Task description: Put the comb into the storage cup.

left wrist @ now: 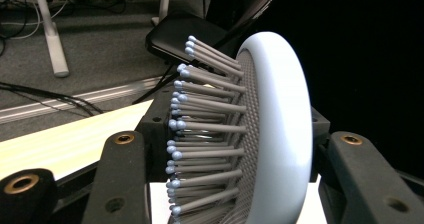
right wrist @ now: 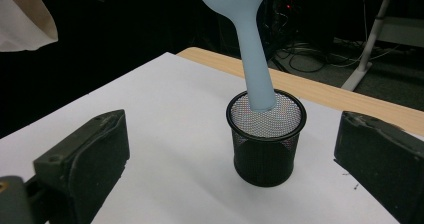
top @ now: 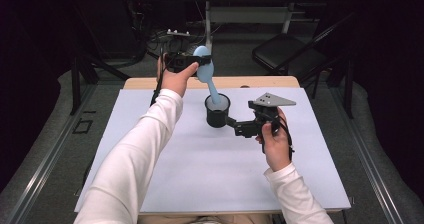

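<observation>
A white sheet (top: 200,169) covers the wooden table (top: 150,82), reaching almost to its far edge. Near that far edge, at mid-width, stands a black wire-mesh cup (top: 217,111), its rim holding the handle of a pale blue plastic hairbrush (top: 206,70) that tilts up and away. The left gripper (top: 200,60), raised above the far edge, has both jaws clamped on the brush's oval head. The right gripper (top: 231,122), just beside the cup, has its 2 jaws spread wide, gripping nothing.
</observation>
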Available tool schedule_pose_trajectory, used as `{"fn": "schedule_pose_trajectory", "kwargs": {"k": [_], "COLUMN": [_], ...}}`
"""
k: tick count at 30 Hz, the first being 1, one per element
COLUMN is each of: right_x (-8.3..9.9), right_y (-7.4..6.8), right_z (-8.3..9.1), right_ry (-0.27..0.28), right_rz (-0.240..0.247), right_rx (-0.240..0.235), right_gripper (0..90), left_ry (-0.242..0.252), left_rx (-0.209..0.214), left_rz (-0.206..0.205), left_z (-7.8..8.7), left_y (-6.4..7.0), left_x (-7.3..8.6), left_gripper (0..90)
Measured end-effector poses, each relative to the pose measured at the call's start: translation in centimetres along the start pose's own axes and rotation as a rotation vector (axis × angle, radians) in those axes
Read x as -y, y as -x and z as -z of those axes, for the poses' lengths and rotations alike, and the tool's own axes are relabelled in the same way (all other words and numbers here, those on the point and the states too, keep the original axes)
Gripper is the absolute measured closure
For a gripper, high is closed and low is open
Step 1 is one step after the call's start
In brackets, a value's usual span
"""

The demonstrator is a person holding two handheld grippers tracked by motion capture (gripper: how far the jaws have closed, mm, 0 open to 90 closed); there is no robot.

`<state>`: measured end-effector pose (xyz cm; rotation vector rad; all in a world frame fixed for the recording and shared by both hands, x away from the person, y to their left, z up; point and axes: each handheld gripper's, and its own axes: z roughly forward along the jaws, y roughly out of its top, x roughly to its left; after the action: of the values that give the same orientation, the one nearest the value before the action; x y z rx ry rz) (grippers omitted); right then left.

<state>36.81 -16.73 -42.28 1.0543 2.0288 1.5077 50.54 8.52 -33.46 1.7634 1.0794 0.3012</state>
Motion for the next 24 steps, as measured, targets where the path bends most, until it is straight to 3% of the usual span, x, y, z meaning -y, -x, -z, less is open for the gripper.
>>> {"fn": "schedule_pose_trajectory", "kwargs": {"k": [5,24], "right_x": [0.0,0.0], "right_y": [0.0,0.0], "right_z": [0.1,0.1], "right_ry": [0.004,-0.001], "right_rz": [-0.003,0.0], "right_rx": [0.003,0.007], "right_gripper": [0.9,1.4], "left_ry": [0.0,-0.033], "left_rx": [-0.017,-0.024], "left_rz": [-0.023,-0.018], "left_z": [-0.4,-1.8], "left_y": [0.2,-0.1], "left_x": [0.4,1.9], "left_gripper": [49.1,49.1]}}
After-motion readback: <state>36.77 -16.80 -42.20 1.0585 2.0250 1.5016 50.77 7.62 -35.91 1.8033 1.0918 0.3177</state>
